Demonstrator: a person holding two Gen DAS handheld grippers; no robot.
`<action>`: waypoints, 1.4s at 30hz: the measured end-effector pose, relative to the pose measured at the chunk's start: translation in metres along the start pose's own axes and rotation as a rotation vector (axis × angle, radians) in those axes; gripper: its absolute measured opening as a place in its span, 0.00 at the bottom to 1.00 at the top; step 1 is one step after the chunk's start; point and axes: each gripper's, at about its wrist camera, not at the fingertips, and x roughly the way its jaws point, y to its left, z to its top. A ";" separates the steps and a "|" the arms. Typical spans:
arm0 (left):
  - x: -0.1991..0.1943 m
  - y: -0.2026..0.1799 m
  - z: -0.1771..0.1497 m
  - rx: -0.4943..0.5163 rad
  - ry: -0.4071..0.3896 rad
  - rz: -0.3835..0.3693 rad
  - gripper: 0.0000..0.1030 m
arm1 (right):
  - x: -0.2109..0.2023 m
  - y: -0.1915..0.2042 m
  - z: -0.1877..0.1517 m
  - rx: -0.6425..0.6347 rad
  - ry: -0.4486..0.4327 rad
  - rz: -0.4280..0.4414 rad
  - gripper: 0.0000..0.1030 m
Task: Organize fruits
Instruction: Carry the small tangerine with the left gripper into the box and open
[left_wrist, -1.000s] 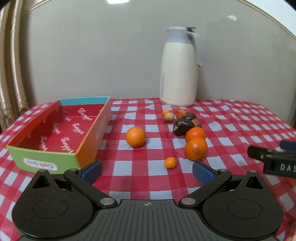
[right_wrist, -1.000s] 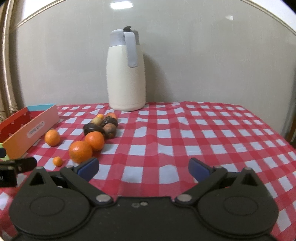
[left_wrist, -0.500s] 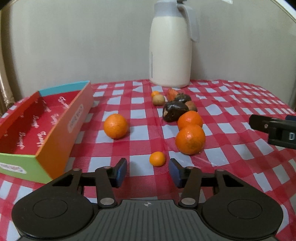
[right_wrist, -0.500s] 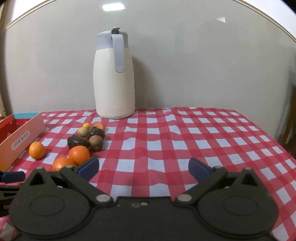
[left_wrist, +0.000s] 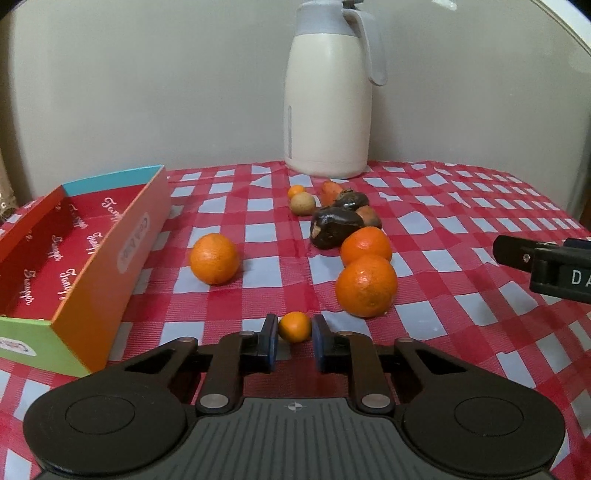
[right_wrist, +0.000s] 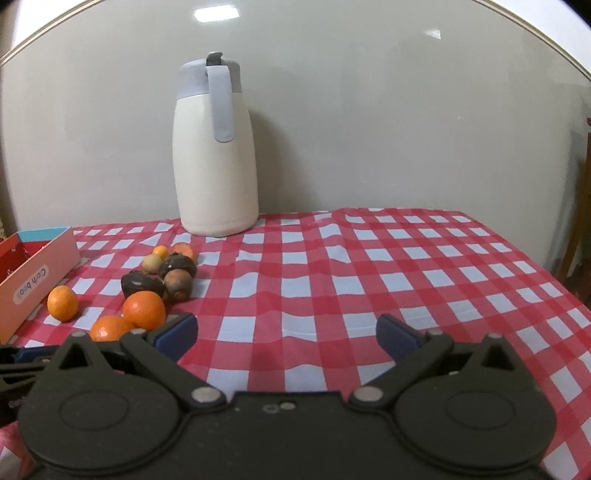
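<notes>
So right up close, the left gripper (left_wrist: 294, 341) has its blue pads clamped on the tiny orange fruit (left_wrist: 294, 326), which sits low over the red checked tablecloth (left_wrist: 443, 295); its jaws have just been closing around it. The right gripper (right_wrist: 287, 334) hangs spread wide above bare cloth with nothing between its fingers. Just past the tiny fruit on the right is a big orange (left_wrist: 366, 285) with another orange (left_wrist: 365, 246) touching it behind, and a lone orange (left_wrist: 214, 258) lies off to the left near the open cardboard box (left_wrist: 110, 280). Further back a cluster of dark fruits (left_wrist: 335, 226) and small bits huddles together, and the cream thermos jug (left_wrist: 327, 107) stands upright by the wall.
</notes>
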 end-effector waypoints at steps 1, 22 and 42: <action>-0.003 0.002 0.000 -0.005 -0.005 -0.001 0.19 | 0.000 0.001 0.000 0.000 0.000 0.002 1.00; -0.045 0.143 0.008 -0.202 -0.149 0.208 0.19 | 0.003 0.035 -0.004 -0.044 0.012 0.039 1.00; -0.040 0.171 0.001 -0.224 -0.153 0.277 0.69 | 0.009 0.067 -0.003 -0.048 -0.022 0.103 1.00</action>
